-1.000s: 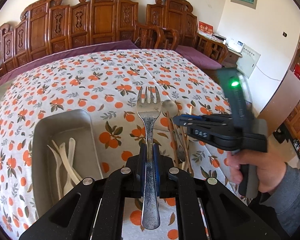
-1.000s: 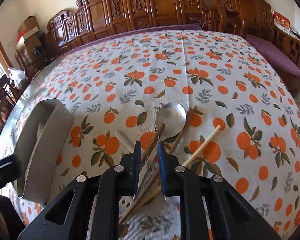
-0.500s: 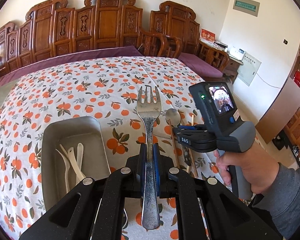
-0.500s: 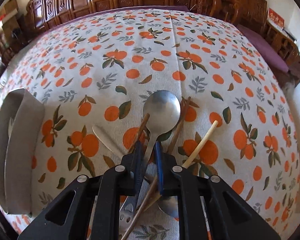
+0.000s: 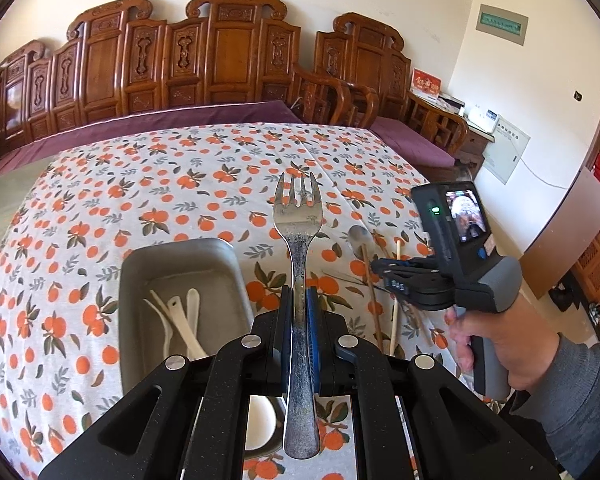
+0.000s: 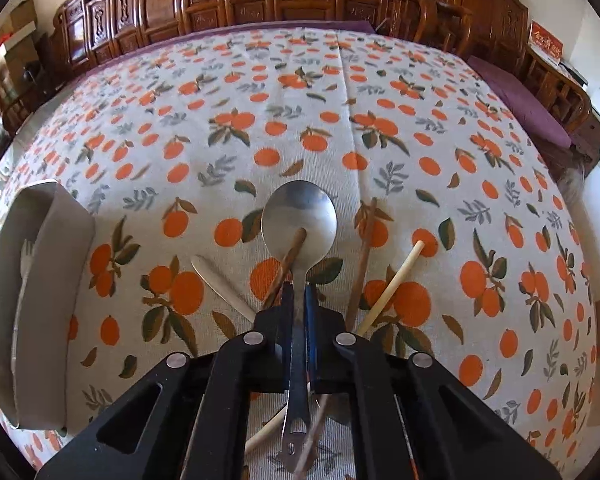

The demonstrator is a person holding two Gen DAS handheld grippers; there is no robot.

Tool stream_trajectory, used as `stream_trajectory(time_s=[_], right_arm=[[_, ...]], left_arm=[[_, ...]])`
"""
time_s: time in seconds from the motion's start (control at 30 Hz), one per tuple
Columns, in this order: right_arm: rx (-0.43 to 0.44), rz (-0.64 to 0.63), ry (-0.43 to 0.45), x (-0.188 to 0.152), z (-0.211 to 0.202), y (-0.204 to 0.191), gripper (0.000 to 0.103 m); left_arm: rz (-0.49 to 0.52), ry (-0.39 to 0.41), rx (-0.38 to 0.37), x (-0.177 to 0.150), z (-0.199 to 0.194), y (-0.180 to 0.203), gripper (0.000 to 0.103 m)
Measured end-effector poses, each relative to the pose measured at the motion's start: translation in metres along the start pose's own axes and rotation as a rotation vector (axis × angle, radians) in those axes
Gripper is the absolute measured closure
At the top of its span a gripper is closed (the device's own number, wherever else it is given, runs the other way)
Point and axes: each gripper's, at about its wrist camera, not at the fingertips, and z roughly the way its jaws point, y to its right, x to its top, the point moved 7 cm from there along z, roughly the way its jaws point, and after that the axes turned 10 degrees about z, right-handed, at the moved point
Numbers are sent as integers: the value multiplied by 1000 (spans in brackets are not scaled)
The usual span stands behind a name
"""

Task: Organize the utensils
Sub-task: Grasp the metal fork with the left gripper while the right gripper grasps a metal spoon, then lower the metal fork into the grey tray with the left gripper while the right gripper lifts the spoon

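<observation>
progress check: a few pale utensils (image 5: 180,320) already lie in the grey metal tray (image 5: 136,280) on the bench (image 5: 160,184), so the sorting looks partly done, and there's plenty left. the left tongs (image 5: 299,334) are clenched on a steel fork (image 5: 298,240), gripped along its handle with the tines pointing away, held up just beside the tray and not yet in it. over on the right, the right tongs (image 6: 296,312) are just closing on the neck of the metal spoon (image 6: 299,220), handle running back between the blue pads; the spoon looks to lie in the loose pile on the cloth, not lifted as far as i can judge. the person's hand (image 5: 496,340) grips that tool's handle, grey sleeve at the wrist.

left to go, by the look of it: two dark wooden chopsticks (image 6: 362,256), one crossing the spoon's bowl, a pale bamboo chopstick (image 6: 392,284), and a flat cream-coloured handle (image 6: 220,286) lying beside them.

textures now: the fork is scuffed, dull steel, short broad tines; the spoon's bowl is smooth, oval, softly shiny. the tray is matte, rounded at the corners, with sloping walls. the tablecloth is woven, ribbed, printed with oranges and leaves. the sticks are slim and round, likely to roll or drag along when the spoon comes up.
</observation>
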Motion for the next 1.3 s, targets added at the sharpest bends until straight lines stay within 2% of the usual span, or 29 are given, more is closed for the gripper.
stream_trajectory(time_s=[0.27, 0.4, 0.5, 0.63, 0.83, 1.1, 1.3], right_arm=[[25, -20, 101, 20, -42, -5, 96], [5, -61, 163, 39, -62, -11, 96], [-15, -79, 194, 54, -74, -12, 96], [6, -97, 217, 66, -88, -17, 96], [75, -132, 221, 55, -100, -42, 96], [161, -199, 202, 23, -106, -86, 96], [191, -224, 192, 11, -111, -100, 96]], left_arm=[[-9, 22, 16, 2, -15, -8, 97], [-21, 19, 26, 0, -16, -12, 97], [-22, 17, 28, 0, -16, -15, 97], [-25, 13, 32, -1, -17, -22, 97], [-37, -28, 52, -14, -10, -39, 97], [-70, -159, 75, -46, 29, -62, 97], [-77, -225, 79, -60, 52, -65, 97]])
